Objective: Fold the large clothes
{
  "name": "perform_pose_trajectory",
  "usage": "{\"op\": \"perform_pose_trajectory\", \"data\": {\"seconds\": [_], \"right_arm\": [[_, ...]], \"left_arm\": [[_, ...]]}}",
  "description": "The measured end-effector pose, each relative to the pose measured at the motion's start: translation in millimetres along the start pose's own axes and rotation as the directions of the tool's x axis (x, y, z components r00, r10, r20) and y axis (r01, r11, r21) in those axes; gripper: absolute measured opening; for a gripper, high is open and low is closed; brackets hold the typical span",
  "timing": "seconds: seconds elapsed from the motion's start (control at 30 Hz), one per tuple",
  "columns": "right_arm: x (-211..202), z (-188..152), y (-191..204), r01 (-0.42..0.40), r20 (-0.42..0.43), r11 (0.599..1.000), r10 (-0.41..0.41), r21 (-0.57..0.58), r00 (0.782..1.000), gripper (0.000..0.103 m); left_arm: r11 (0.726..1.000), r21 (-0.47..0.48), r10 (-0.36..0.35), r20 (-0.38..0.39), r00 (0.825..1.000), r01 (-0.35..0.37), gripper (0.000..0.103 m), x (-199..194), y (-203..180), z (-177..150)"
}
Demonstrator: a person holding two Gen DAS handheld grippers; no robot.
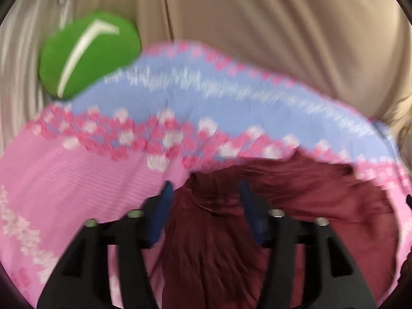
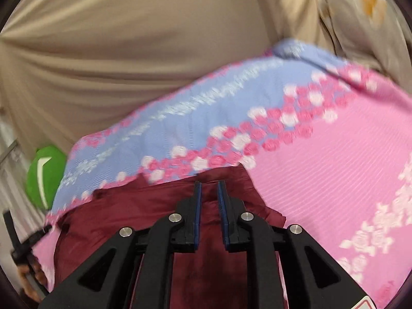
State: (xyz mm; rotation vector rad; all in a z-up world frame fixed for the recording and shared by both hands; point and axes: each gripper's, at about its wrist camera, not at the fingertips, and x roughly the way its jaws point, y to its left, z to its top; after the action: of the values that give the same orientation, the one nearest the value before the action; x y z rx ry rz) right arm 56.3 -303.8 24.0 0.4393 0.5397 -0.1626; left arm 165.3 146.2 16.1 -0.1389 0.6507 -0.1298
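A dark maroon garment [image 1: 221,244] lies rumpled on a pink and blue flowered bedspread [image 1: 77,170]. My left gripper [image 1: 206,188] is open, its blue-padded fingers straddling a raised fold of the maroon cloth. In the right wrist view the same garment [image 2: 144,206] spreads to the left. My right gripper [image 2: 209,185] has its fingers close together with a narrow gap, over the garment's far edge; whether cloth is pinched between them is unclear.
A green cushion with a white stripe [image 1: 87,54] lies at the bed's far left; it also shows in the right wrist view [image 2: 45,177]. A beige curtain or sheet [image 1: 257,25] hangs behind the bedspread [image 2: 334,154]. Both views are motion-blurred.
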Motion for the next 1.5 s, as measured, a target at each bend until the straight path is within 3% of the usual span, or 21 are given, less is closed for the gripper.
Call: {"op": "perform_pose_trajectory", "data": {"seconds": [0.1, 0.17, 0.23, 0.27, 0.3, 0.37, 0.47, 0.53, 0.57, 0.63, 0.7, 0.77, 0.87, 0.93, 1.07, 1.13, 1.2, 1.33, 1.4, 1.43, 1.5], "right_arm": [[-20.5, -24.7, 51.0, -0.135, -0.074, 0.984, 0.127, -0.115, 0.989, 0.017], [-14.2, -56.5, 88.2, -0.237, -0.175, 0.955, 0.206, -0.180, 0.963, 0.017], [-2.0, -96.0, 125.1, -0.331, -0.282, 0.909, 0.258, -0.254, 0.924, 0.016], [2.2, -107.9, 133.8, -0.336, -0.302, 0.898, 0.248, -0.284, 0.920, 0.014], [7.5, -118.5, 139.1, -0.322, -0.320, 0.892, 0.219, -0.318, 0.922, 0.012], [14.9, -122.1, 126.3, -0.271, -0.317, 0.904, 0.164, -0.332, 0.934, 0.004], [16.7, -101.3, 65.5, -0.141, -0.278, 0.965, 0.076, -0.221, 0.958, 0.000], [12.3, -87.4, 16.3, -0.047, -0.248, 0.991, 0.015, -0.122, 0.969, 0.000], [9.1, -83.3, -11.8, 0.020, -0.236, 0.997, -0.036, -0.070, 0.971, 0.000], [0.8, -79.3, -50.3, 0.048, -0.234, 0.998, -0.037, 0.039, 0.972, 0.000], [-6.0, -73.1, -54.8, 0.102, -0.222, 0.994, -0.090, 0.044, 0.971, 0.001], [-14.4, -57.7, -42.7, 0.151, -0.164, 0.989, -0.150, -0.005, 0.975, 0.015], [-10.5, -24.8, -14.8, 0.085, -0.105, 0.995, -0.091, -0.058, 0.990, 0.015], [7.5, -7.6, -2.5, 0.028, -0.118, 0.996, -0.037, -0.079, 0.992, 0.015], [78.5, 0.8, 24.2, -0.040, -0.247, 0.988, 0.002, -0.148, 0.969, 0.015], [102.6, -2.7, 20.8, 0.003, -0.278, 0.986, -0.050, -0.170, 0.959, 0.014], [125.9, -0.2, -2.8, 0.105, -0.276, 0.982, -0.146, -0.158, 0.950, 0.000], [134.7, 7.1, -58.1, 0.223, -0.269, 0.974, -0.223, -0.030, 0.937, 0.000], [132.6, 8.7, -78.0, 0.153, -0.273, 0.985, -0.126, 0.081, 0.954, 0.000], [132.0, 8.9, -78.8, 0.156, -0.272, 0.984, -0.127, 0.085, 0.954, 0.000], [119.6, 9.2, -67.8, 0.249, -0.231, 0.968, -0.235, 0.031, 0.944, 0.004]], "left_arm": [[0.986, 0.054, -0.156, -0.015, 0.988, 0.157, 0.056, -36.3, -34.0, -5.3], [0.958, 0.120, -0.249, -0.095, 0.964, 0.259, 0.056, -35.2, -69.0, -20.8], [0.935, 0.175, -0.277, -0.180, 0.944, 0.308, 0.056, -20.7, -99.5, -41.3], [0.932, 0.200, -0.258, -0.223, 0.940, 0.303, 0.056, -7.6, -111.7, -55.1], [0.932, 0.219, -0.231, -0.249, 0.941, 0.287, 0.057, 3.7, -116.5, -65.4], [0.945, 0.236, -0.170, -0.234, 0.957, 0.226, 0.056, 16.1, -108.6, -75.7], [0.971, 0.214, -0.066, -0.180, 0.982, 0.104, 0.056, 18.3, -70.4, -73.6], [0.982, 0.188, 0.028, -0.161, 0.987, 0.003, 0.056, 20.9, -40.4, -72.3], [0.989, 0.149, 0.038, -0.162, 0.986, -0.014, 0.057, 22.3, -20.2, -72.8], [0.995, 0.095, 0.028, -0.181, 0.983, -0.011, 0.057, 23.4, 0.7, -71.2], [0.996, 0.081, 0.040, -0.185, 0.982, -0.026, 0.055, 21.9, 5.4, -64.6], [0.997, 0.073, 0.045, -0.153, 0.987, -0.035, 0.054, 13.6, -0.7, -49.7], [0.997, 0.071, -0.020, -0.083, 0.996, 0.026, 0.060, 6.7, -16.3, -13.6], [0.996, 0.065, -0.053, -0.074, 0.996, 0.058, 0.063, 23.2, -29.0, 10.6], [0.996, 0.059, -0.061, -0.154, 0.986, 0.071, 0.064, 71.4, -40.7, 23.2], [0.998, 0.053, -0.030, -0.190, 0.981, 0.041, 0.064, 92.8, -39.2, 18.4], [0.998, 0.055, 0.017, -0.222, 0.975, -0.005, 0.067, 116.7, -29.4, 10.1], [1.000, 0.006, -0.021, -0.217, 0.976, 0.023, 0.073, 127.9, -14.0, -1.2], [1.000, 0.018, -0.003, -0.208, 0.978, 0.007, 0.075, 129.7, -16.9, -3.4], [0.999, 0.032, 0.010, -0.207, 0.978, -0.004, 0.076, 129.8, -19.5, -3.4], [0.999, 0.044, 0.022, -0.209, 0.978, -0.013, 0.076, 129.7, -20.7, -2.5]]}}
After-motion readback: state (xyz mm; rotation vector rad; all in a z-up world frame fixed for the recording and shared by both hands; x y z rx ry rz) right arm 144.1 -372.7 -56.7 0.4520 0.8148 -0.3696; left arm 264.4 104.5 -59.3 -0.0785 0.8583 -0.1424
